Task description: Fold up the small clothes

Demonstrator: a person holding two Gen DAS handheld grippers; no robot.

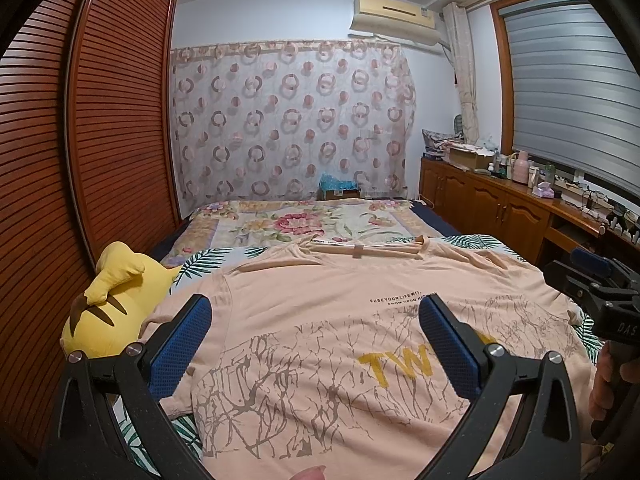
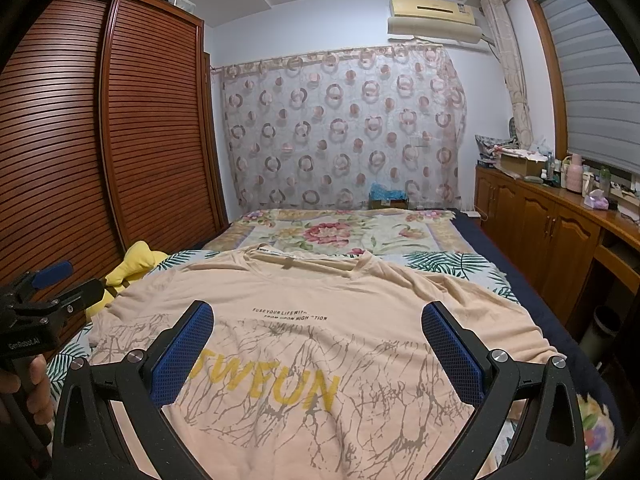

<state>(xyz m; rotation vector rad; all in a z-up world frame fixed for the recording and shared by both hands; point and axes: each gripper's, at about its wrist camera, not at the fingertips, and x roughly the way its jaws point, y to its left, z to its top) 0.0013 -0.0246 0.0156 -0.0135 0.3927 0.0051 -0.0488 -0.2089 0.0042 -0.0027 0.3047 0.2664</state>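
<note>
only the right wrist view shows the t-shirt (image 2: 304, 360) print whole

"TWFUN" on t-shirt (image 2: 304, 344), prob. "GenRobot.AI" on left gripper (image 2: 24, 344)

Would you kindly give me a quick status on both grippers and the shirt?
Left gripper open, right gripper open, both empty above the shirt. Peach T-shirt flat, print up, unfolded. Yellow plush toy beside its left sleeve.

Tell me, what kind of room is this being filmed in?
Most likely a home bedroom: a bed with a floral cover, a tall slatted wooden wardrobe beside it, and a wall air conditioner. A peach T-shirt lies spread on the bed.
</note>
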